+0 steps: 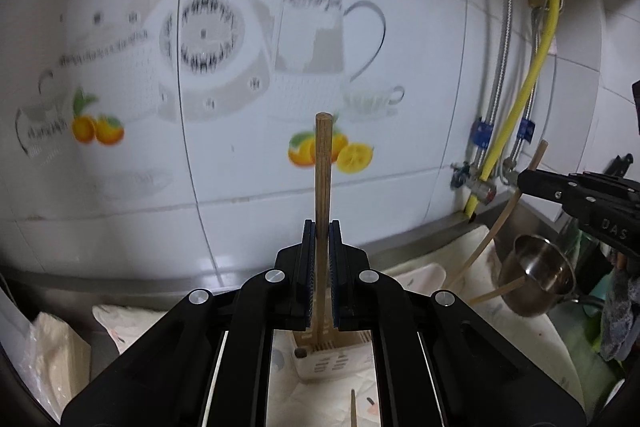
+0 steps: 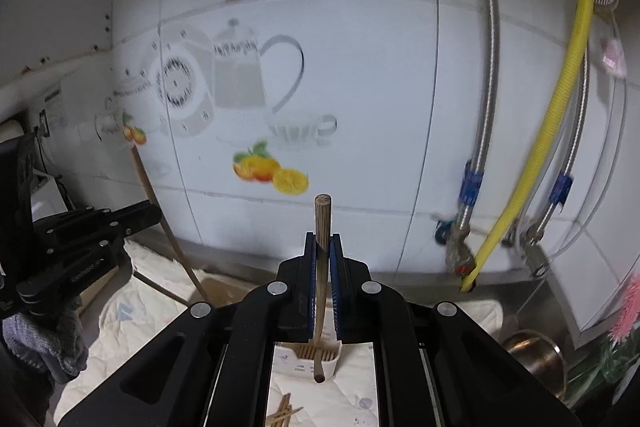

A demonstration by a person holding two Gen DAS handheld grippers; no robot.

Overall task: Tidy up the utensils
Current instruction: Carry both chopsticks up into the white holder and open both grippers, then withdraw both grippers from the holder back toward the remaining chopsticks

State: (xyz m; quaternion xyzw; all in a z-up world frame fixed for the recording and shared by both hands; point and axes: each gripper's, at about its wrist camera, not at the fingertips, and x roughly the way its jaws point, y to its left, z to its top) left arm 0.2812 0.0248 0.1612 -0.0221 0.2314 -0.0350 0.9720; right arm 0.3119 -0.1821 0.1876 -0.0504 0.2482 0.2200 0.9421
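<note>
A slim, round, light-brown wooden chopstick (image 1: 322,171) is clamped upright between the blue-padded jaws of the black left gripper (image 1: 322,233), its blunt end standing well above the fingertips and its lower length running down between the jaws toward a cream plastic, slotted chopstick holder (image 1: 330,359) seen below through the frame. A second, darker wooden chopstick (image 2: 322,223) is pinched in the same upright way by the black right gripper (image 2: 323,247), with its lower tip hanging just in front of the same holder (image 2: 298,363), in which other sticks are already stood on end. The upright grip is judged to be chosen so that each stick can be lowered end-first into the holder's openings. Both tongs are therefore closed on a stick, one each. On the pale patterned cloth (image 2: 344,399) under the holder, a small scatter of loose chopsticks (image 2: 285,411) is left lying, so the sorting is judged unfinished. Further out, a shiny stainless-steel pot (image 1: 540,277) is stood to the right, with a pale stick leaning in it. Behind everything, a white tiled wall (image 1: 248,179) with printed teapot and orange decals is seen, and a yellow corrugated hose (image 2: 560,131) is run down it beside braided metal pipes.
</note>
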